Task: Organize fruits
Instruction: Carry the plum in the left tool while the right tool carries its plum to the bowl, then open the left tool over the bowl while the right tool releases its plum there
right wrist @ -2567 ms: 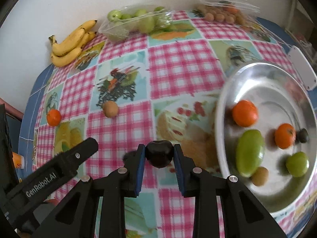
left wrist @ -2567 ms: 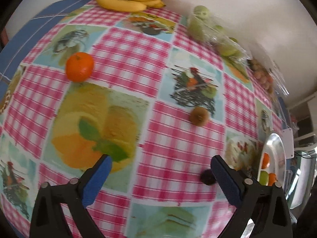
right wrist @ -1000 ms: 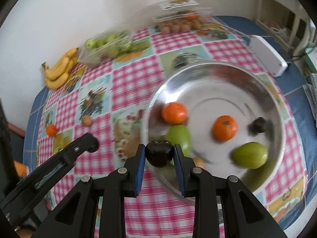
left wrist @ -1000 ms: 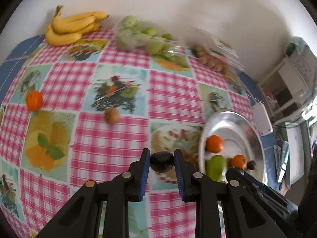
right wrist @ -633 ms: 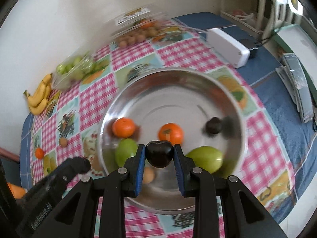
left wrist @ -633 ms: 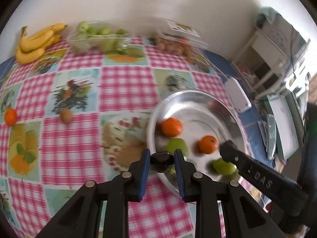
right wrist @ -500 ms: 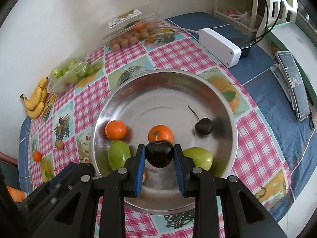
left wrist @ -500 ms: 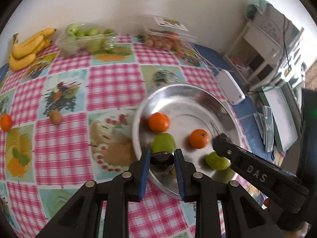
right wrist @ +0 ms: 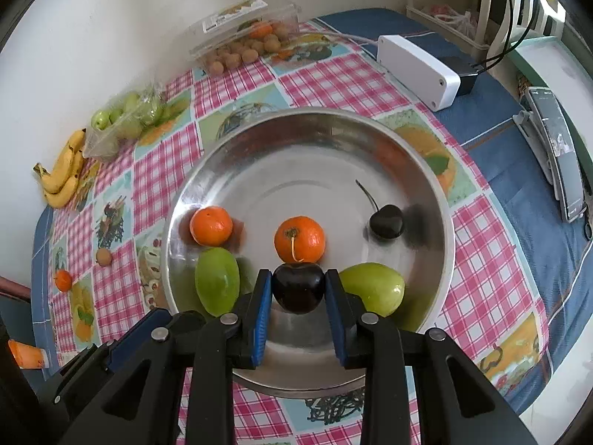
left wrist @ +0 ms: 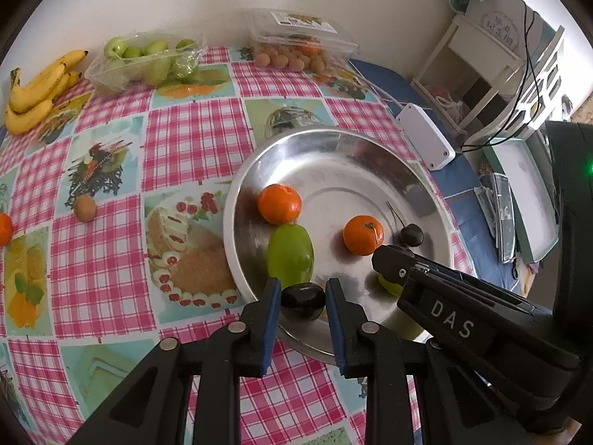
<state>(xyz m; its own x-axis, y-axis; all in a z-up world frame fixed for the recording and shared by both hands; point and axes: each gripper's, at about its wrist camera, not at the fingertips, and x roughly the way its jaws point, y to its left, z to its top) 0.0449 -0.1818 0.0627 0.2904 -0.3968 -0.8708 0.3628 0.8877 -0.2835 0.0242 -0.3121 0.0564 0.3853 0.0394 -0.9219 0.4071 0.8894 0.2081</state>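
Both the left tongs (left wrist: 302, 306) and right tongs (right wrist: 298, 289) pinch a dark cherry (right wrist: 298, 287) at the lower middle of each frame, over the near rim of the steel plate (right wrist: 315, 141), whose upper half lies bare.

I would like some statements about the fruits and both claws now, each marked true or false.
1. Each claw grips a dark cherry. True: left claw, right claw.
2. The metal bowl holds three oranges. False: two oranges, and.
3. The bananas lie in the bowl. False: on the tablecloth by the wall.
4. A stemmed cherry lies in the bowl. True.
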